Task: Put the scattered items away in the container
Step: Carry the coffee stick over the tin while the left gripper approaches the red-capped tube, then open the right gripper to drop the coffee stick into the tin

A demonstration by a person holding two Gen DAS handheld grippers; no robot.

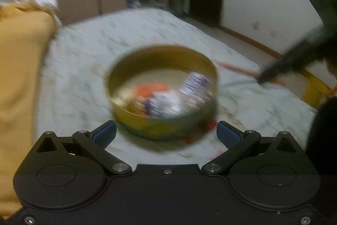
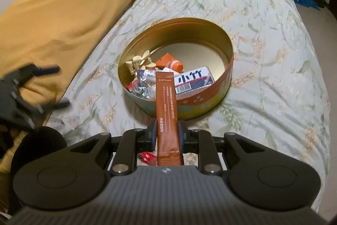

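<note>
The right tongs are clamped on a brown coffee stick, gripping it near its lower part so the long sachet juts forward, its far end reaching over the near rim of the round tin that sits on the bed. The stick looks lifted clear of the bedcover, so I'd say the step in hand is the carry: the pick is done and the drop is not. Inside the tin there is already a small heap: a pale hair clip, an orange tube, a white packet with blue lettering and some crinkled foil wrappers. The left tongs stand wide open with nothing between them, hanging just short of the tin's near wall in their own blurred view; from the right-hand camera they show as a dark smear off to the left, over the yellow blanket. A small red wrapper lies on the bedcover under the right tongs, so at least one more item is waiting. What the next move calls for, to my eye, is to bring the stick further forward until most of its length is over the tin's opening, tip it down, and only then let go. Released too early, a long light sachet like that could catch on the rim and slide back onto the cover.
</note>
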